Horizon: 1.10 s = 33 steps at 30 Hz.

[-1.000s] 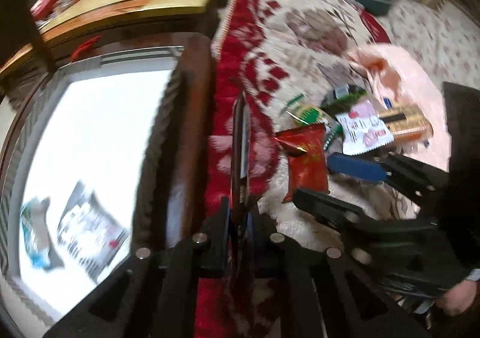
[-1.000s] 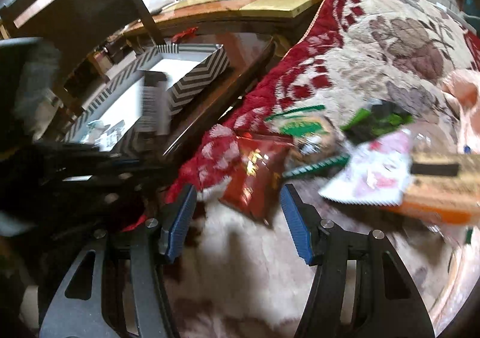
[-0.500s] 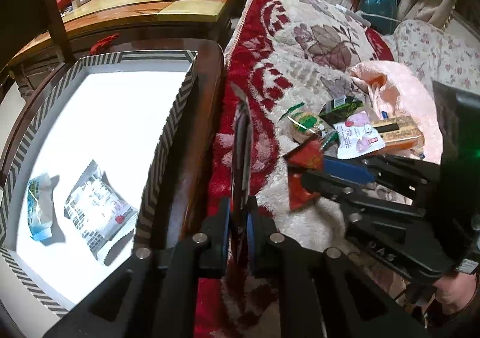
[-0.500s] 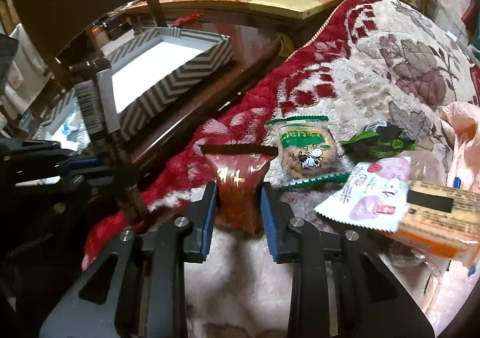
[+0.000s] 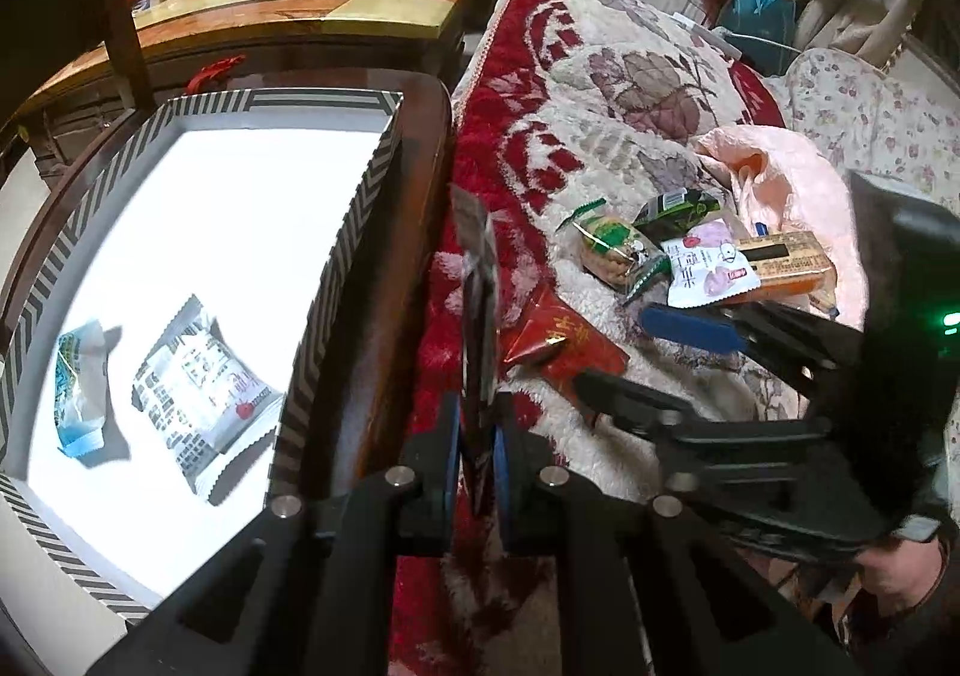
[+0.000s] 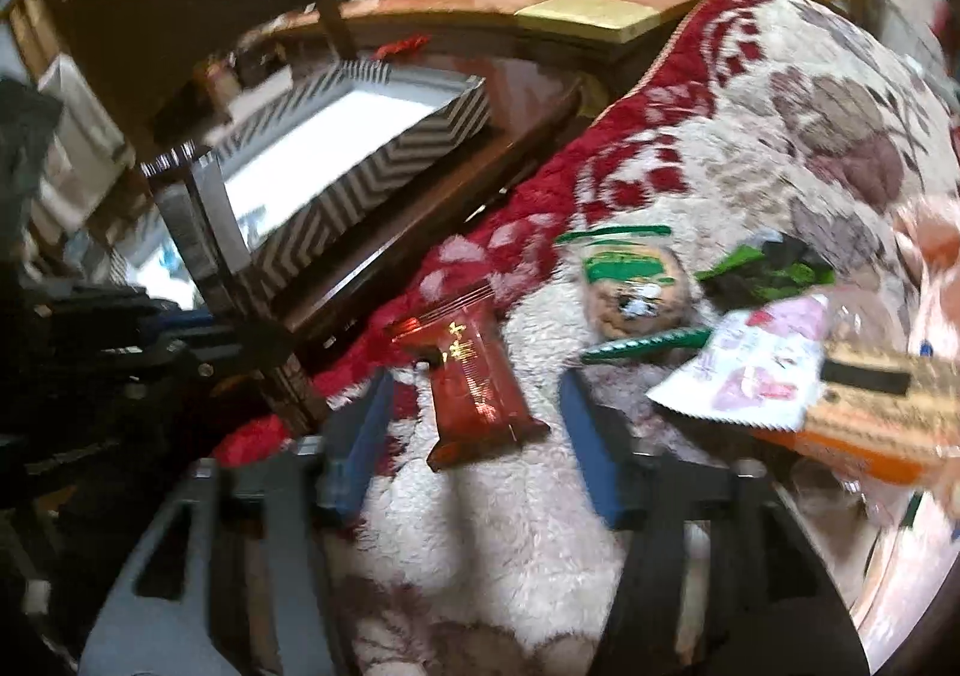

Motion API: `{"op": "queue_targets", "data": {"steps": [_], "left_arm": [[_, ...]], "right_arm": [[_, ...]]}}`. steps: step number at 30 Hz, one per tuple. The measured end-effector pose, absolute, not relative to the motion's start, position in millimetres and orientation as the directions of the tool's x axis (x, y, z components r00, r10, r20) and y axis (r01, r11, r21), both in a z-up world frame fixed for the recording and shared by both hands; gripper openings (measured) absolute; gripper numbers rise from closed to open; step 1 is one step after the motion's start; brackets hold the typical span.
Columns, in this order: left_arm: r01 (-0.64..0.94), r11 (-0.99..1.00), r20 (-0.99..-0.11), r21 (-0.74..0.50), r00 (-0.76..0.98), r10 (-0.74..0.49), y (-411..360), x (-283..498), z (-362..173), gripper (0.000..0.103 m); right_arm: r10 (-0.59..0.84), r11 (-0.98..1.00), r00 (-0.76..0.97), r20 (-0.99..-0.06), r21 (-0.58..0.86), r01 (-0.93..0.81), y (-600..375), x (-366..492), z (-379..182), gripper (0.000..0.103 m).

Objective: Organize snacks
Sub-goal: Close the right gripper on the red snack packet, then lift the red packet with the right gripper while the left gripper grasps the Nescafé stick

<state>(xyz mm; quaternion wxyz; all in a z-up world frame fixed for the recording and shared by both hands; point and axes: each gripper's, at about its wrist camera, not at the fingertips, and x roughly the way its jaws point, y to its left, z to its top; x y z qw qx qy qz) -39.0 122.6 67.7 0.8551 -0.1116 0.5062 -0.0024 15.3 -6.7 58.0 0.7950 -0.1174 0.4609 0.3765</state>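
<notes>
My left gripper (image 5: 478, 436) is shut on a thin dark snack packet (image 5: 478, 304) held edge-on, upright, over the blanket beside the box; the packet also shows in the right wrist view (image 6: 210, 220). My right gripper (image 6: 480, 436) is open, its blue pads either side of a red snack packet (image 6: 474, 382) that lies loose on the blanket (image 6: 750, 135). The red packet also shows in the left wrist view (image 5: 564, 346). A zigzag-patterned box (image 5: 336, 268) with a white floor holds two pale packets (image 5: 198, 382).
A small pile of snacks lies on the blanket: a green-and-brown biscuit pack (image 5: 618, 250), a dark green packet (image 5: 678, 208), a white-pink packet (image 5: 708, 268) and an orange cracker pack (image 5: 786, 262). The box stands on a dark wooden table (image 5: 414, 232).
My right gripper was shut on the red packet half a second ago; now it is open and the packet lies tilted on the blanket. My left gripper still holds its packet.
</notes>
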Motion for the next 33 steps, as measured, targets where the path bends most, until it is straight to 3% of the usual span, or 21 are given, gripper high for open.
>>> {"op": "queue_targets", "data": {"steps": [4,6,8,17,24,33], "left_arm": [[-0.108,0.974,-0.868,-0.197,0.481,-0.122,122.4,-38.7,65.7,0.011],[-0.111,0.973,-0.87,-0.201,0.477,-0.125,122.9,-38.6,63.9,0.011],[-0.112,0.972,-0.869,-0.209,0.477,-0.132,123.0,-39.6,63.1,0.011],[-0.098,0.963,-0.847,-0.252,0.504,-0.17,124.8,-49.1,79.3,0.011],[-0.097,0.961,-0.827,-0.259,0.537,-0.169,128.4,-59.2,97.6,0.011],[-0.073,0.959,-0.836,-0.275,0.511,-0.201,112.6,-46.2,73.4,0.012]], "right_arm": [[0.47,0.645,0.24,-0.85,0.144,-0.751,10.9,21.4,42.7,0.058],[0.42,0.631,0.233,-0.877,0.097,-0.77,18.4,21.1,29.9,0.035],[0.421,0.623,0.252,-0.871,0.076,-0.778,16.3,18.2,30.1,0.034],[0.505,0.677,0.269,-0.82,0.183,-0.713,-27.0,12.7,63.7,0.033],[0.538,0.673,0.298,-0.789,0.189,-0.715,-27.7,1.2,86.0,0.033],[0.536,0.679,0.286,-0.794,0.204,-0.705,-29.4,-1.6,82.8,0.033]]}}
